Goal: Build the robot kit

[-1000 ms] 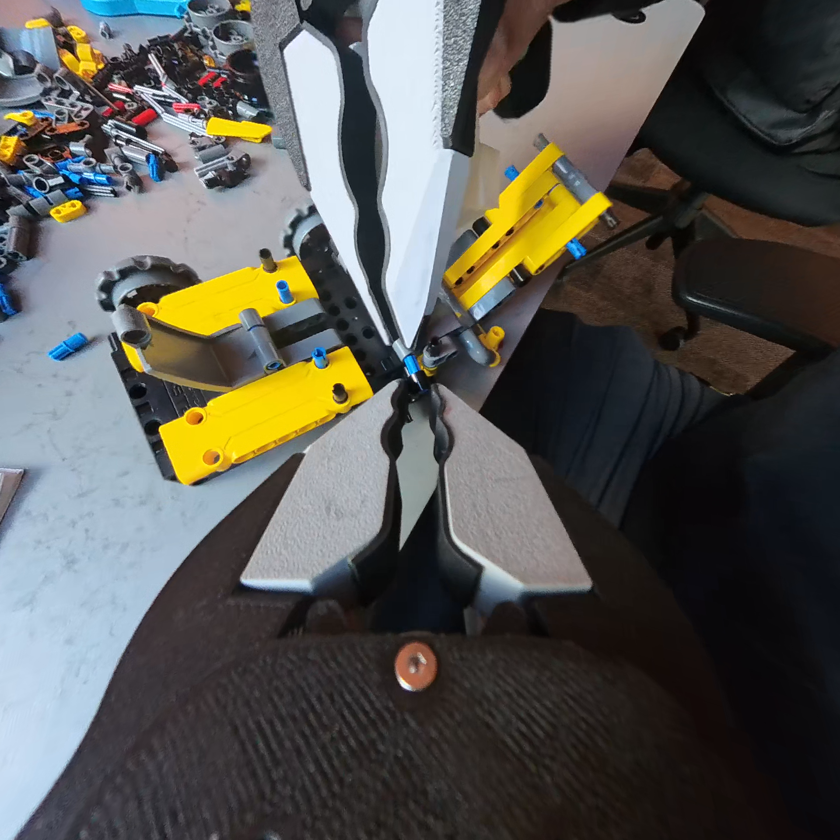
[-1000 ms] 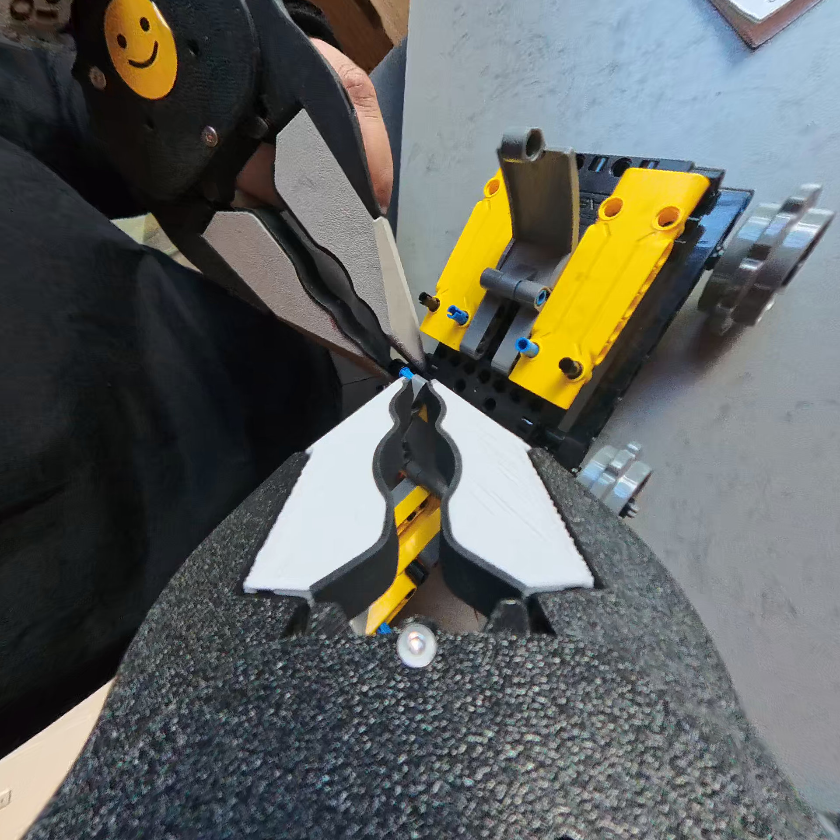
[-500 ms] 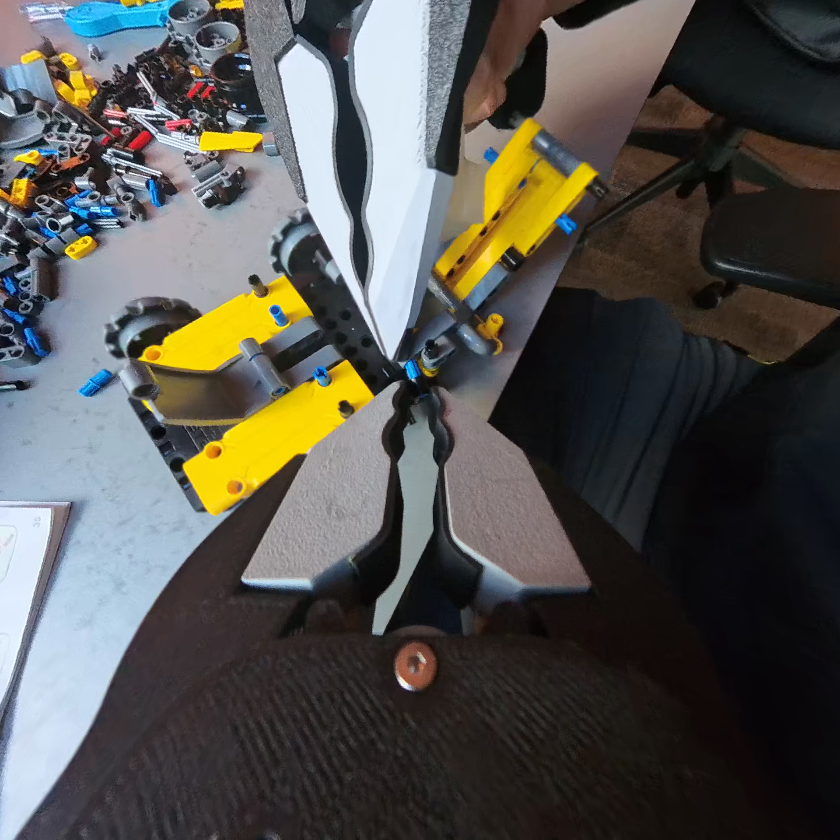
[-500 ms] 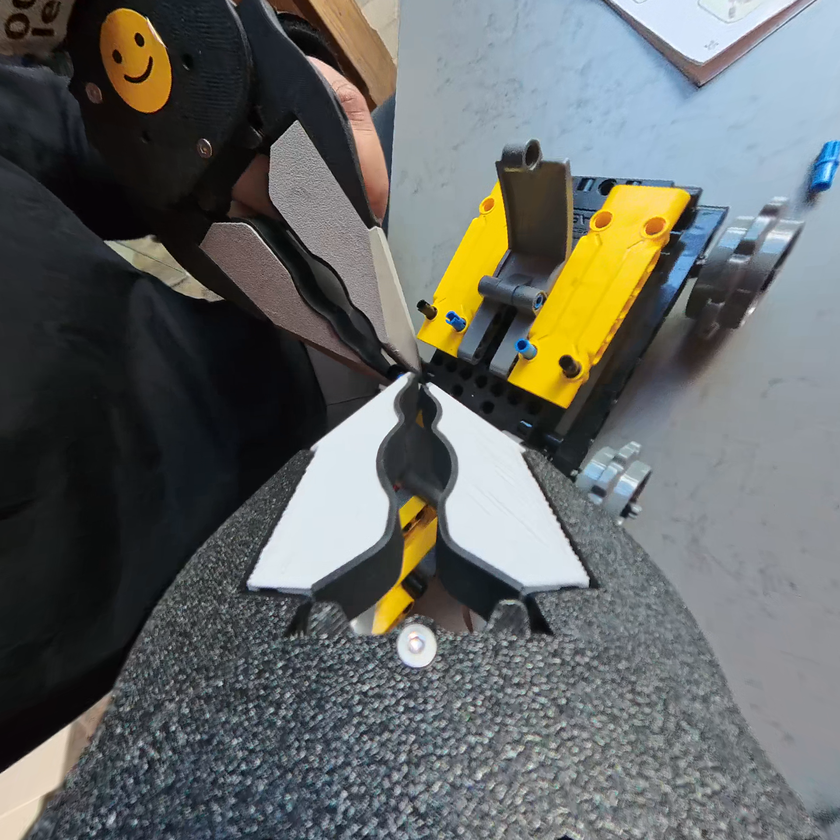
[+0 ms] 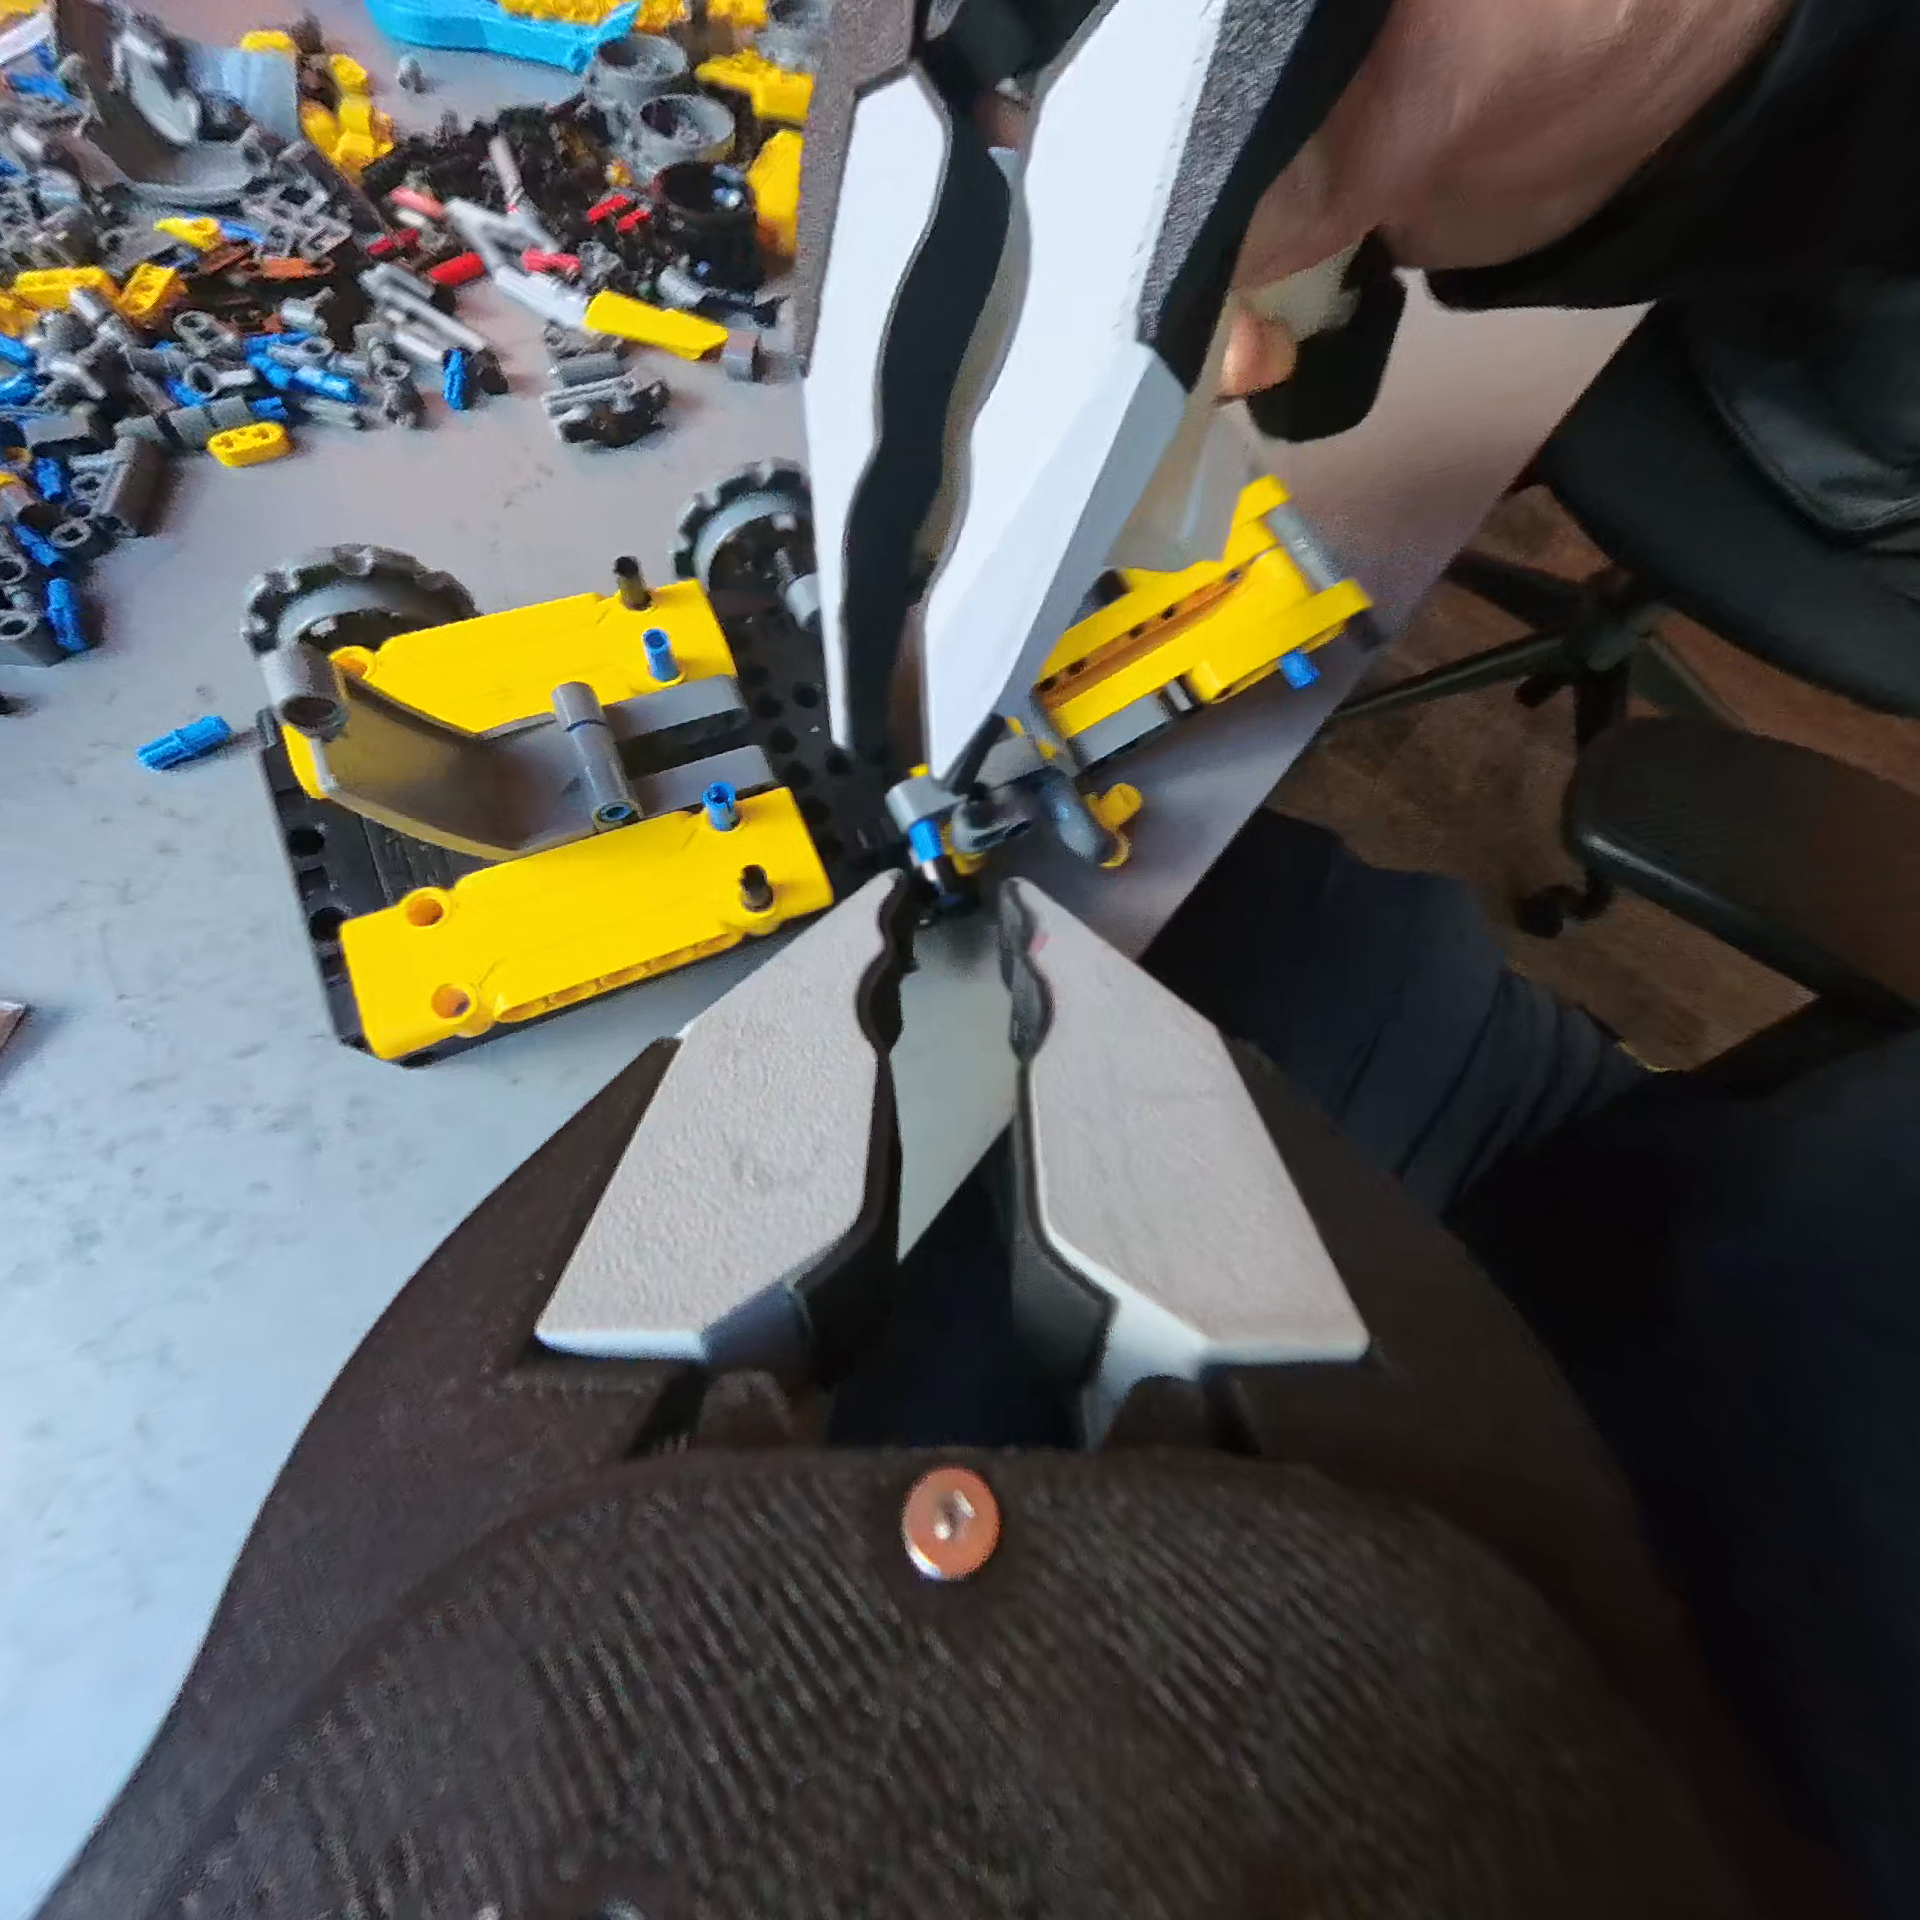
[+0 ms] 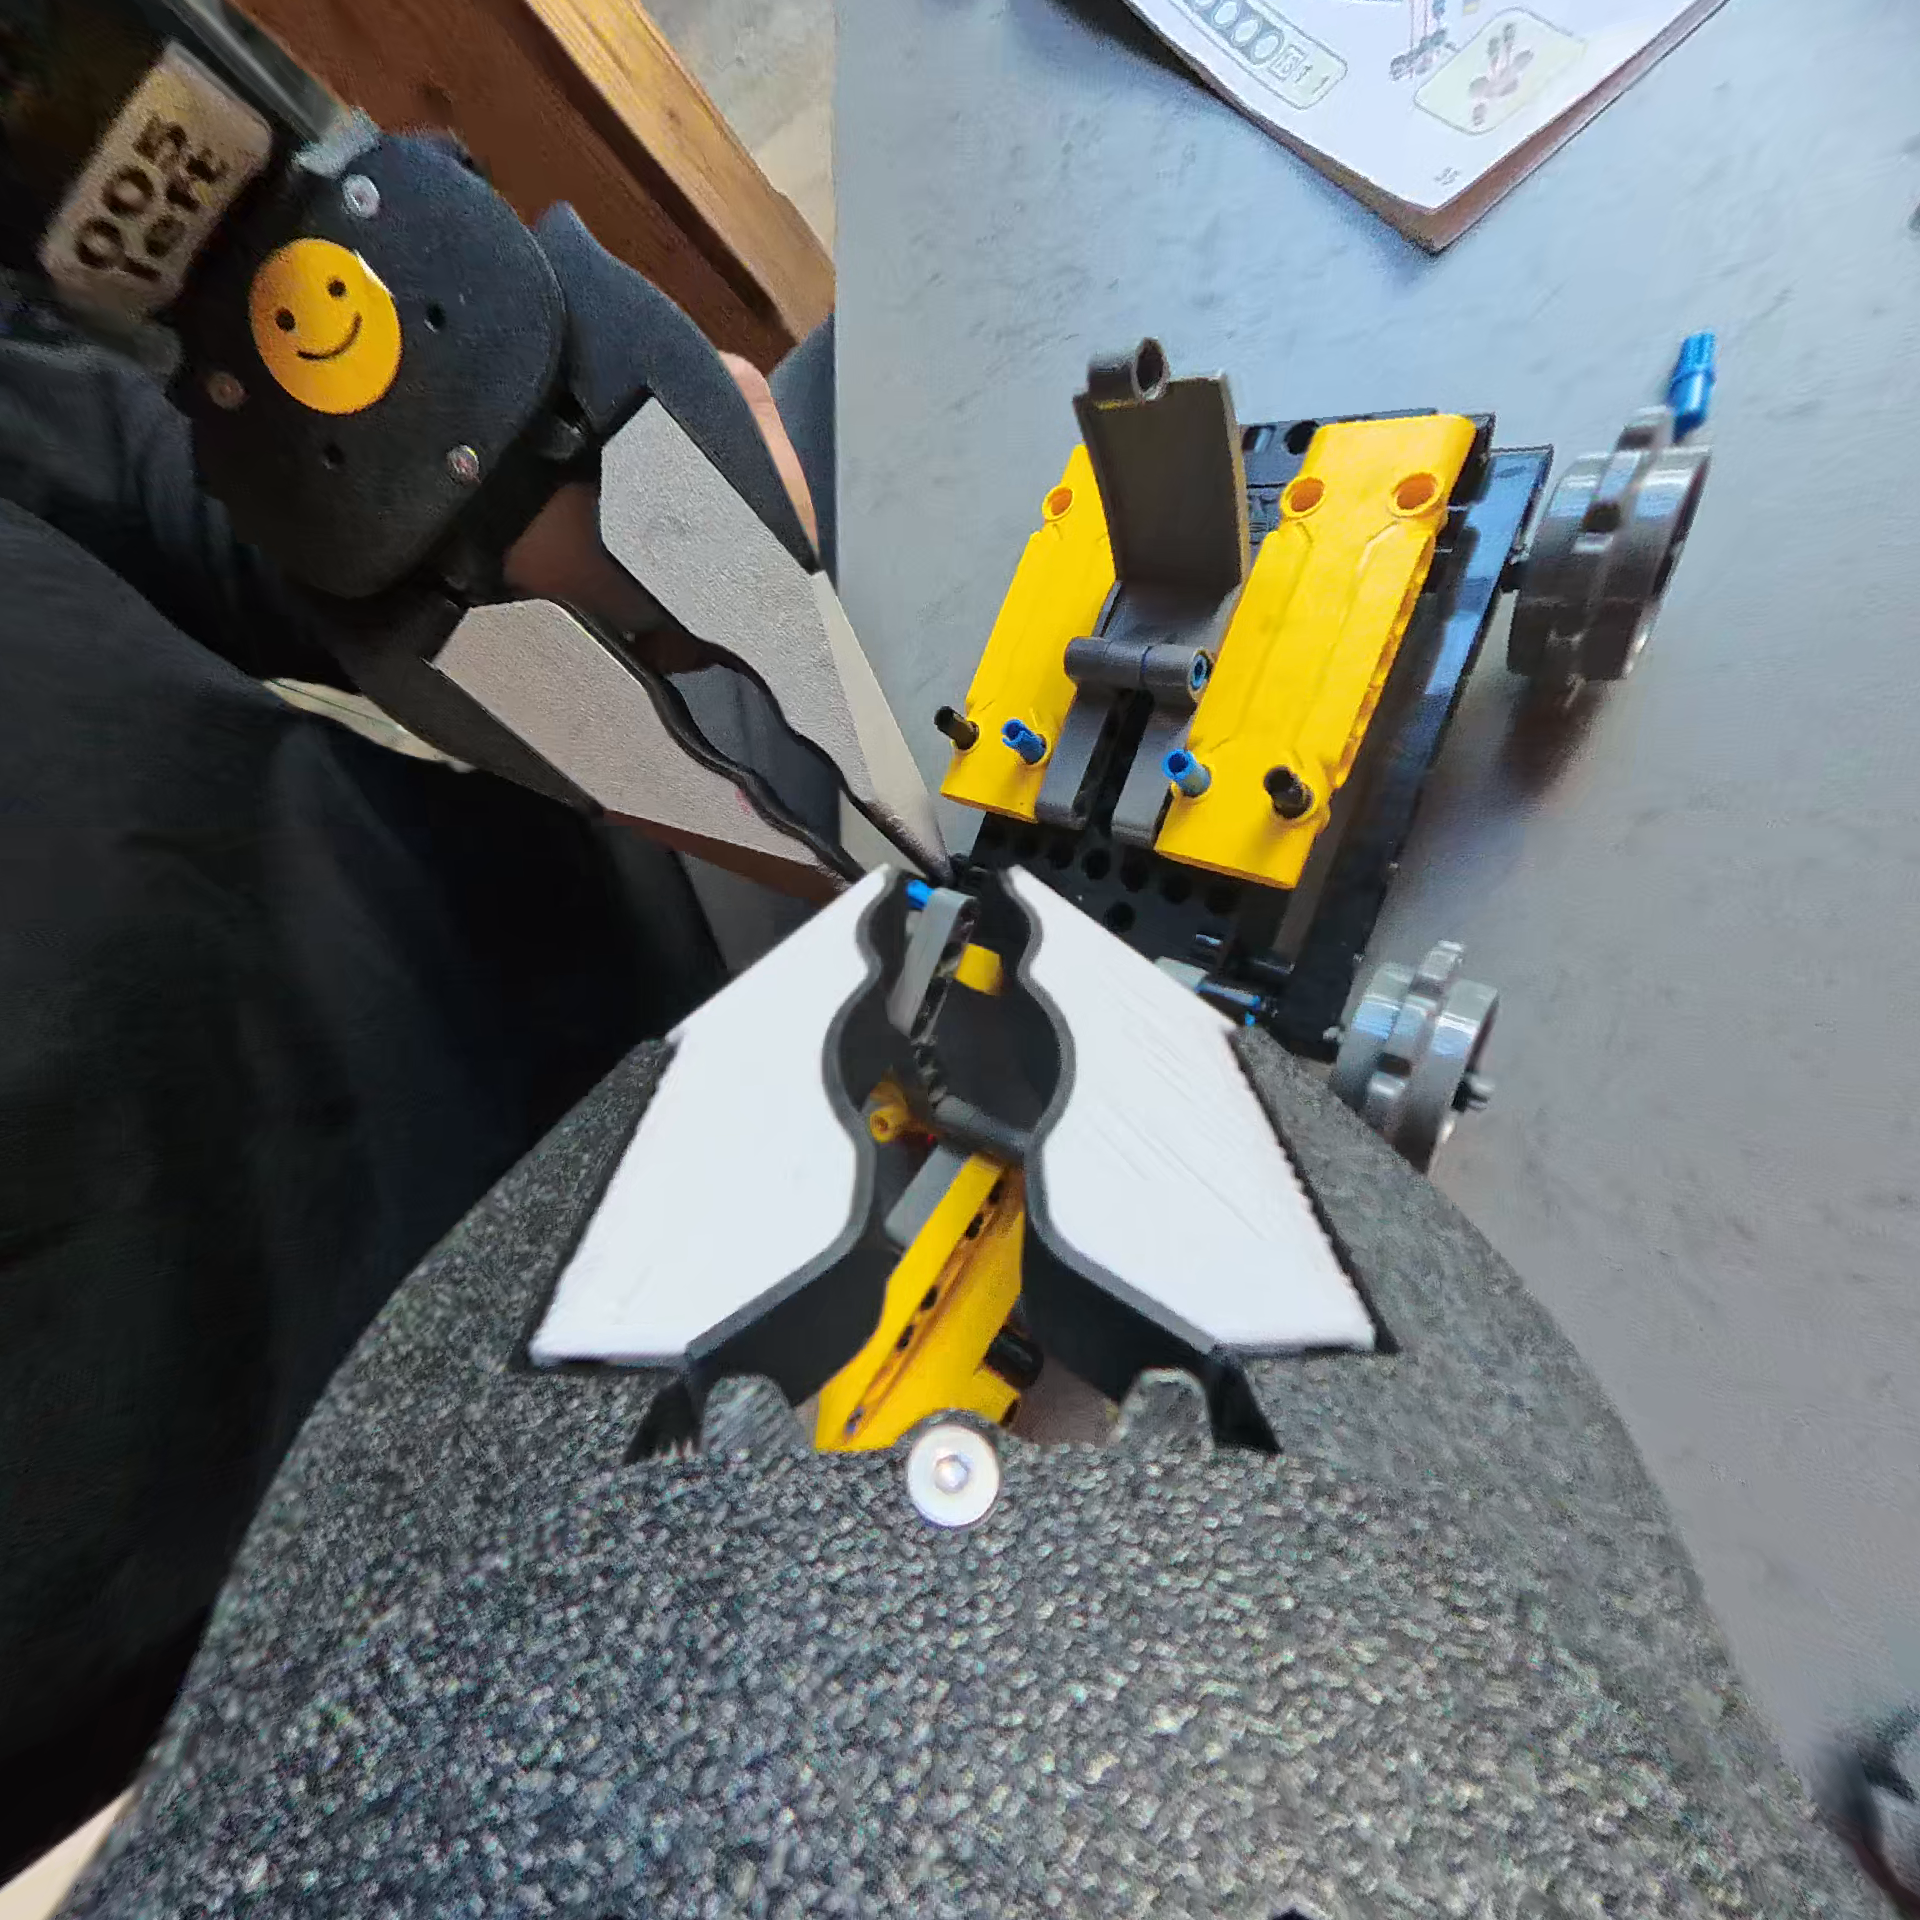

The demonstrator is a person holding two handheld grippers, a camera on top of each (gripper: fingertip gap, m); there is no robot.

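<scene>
Across the far left of the table (image 5: 156, 1195) we saw a pile of loose parts (image 5: 312, 260), with a blue pin (image 5: 185, 743) lying apart nearer us. Next to the right lay the chassis (image 5: 540, 821), yellow and black, flat on the table with grey wheels (image 5: 353, 608) at its far side. At the table's right edge our left gripper (image 5: 940, 894) had its fingers nearly closed, tips pinching a small blue-and-black pin (image 5: 928, 852) on the end of the yellow arm (image 5: 1195, 634). Our right gripper (image 6: 951, 883) was clenched on that same arm, which ran back between its fingers (image 6: 1164, 1164). Both grippers' tips met there, just beside the chassis. A booklet (image 6: 1403, 94) lay at the table's far edge in the right wrist view.
</scene>
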